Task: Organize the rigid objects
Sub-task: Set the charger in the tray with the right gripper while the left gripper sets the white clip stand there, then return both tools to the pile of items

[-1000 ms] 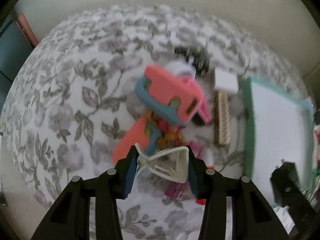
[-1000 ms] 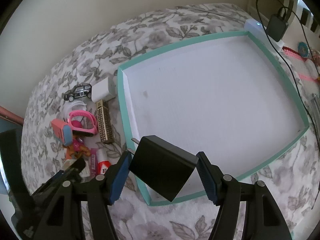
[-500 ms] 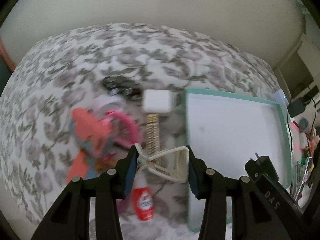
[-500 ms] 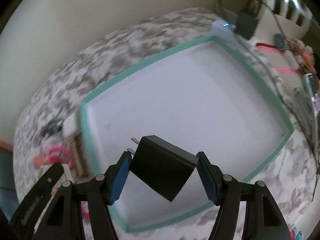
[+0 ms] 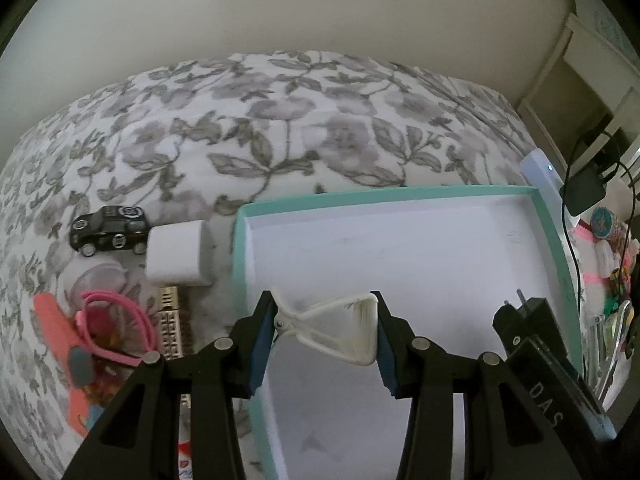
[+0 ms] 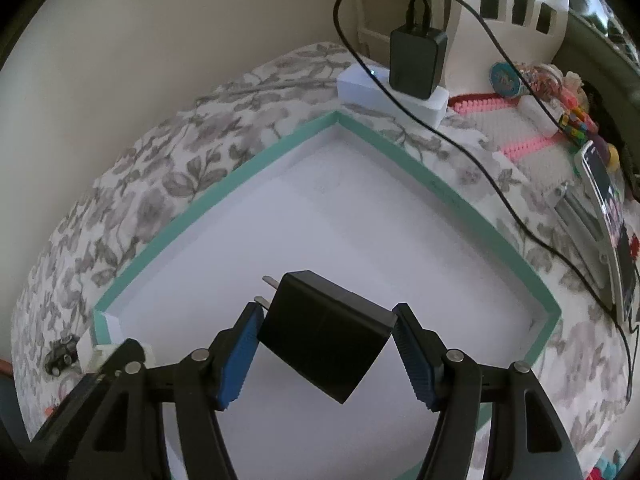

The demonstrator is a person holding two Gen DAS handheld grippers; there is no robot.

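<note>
My left gripper (image 5: 322, 334) is shut on a white plastic clip (image 5: 334, 330) and holds it over the left part of the teal-rimmed white tray (image 5: 400, 193). My right gripper (image 6: 326, 340) is shut on a black plug adapter (image 6: 326, 338) and holds it over the same tray (image 6: 220, 196). The right gripper with the adapter also shows in the left wrist view (image 5: 528, 320). Left of the tray lie a black toy car (image 5: 108, 229), a white cube charger (image 5: 176, 251), a gold comb-like bar (image 5: 171, 326), a pink ring toy (image 5: 116, 324) and an orange toy (image 5: 60, 344).
A floral bedspread (image 5: 280, 128) carries everything. Beyond the tray's far corner sit a white power strip (image 6: 390, 94) with a black charger (image 6: 416, 60) and cable. A phone (image 6: 608, 224), pink knitted mat (image 6: 520, 136) and small trinkets lie to the right.
Both grippers have swung right and forward over the tray, each still holding its object. The pile of toys has slid to the left edge of the left wrist view.
</note>
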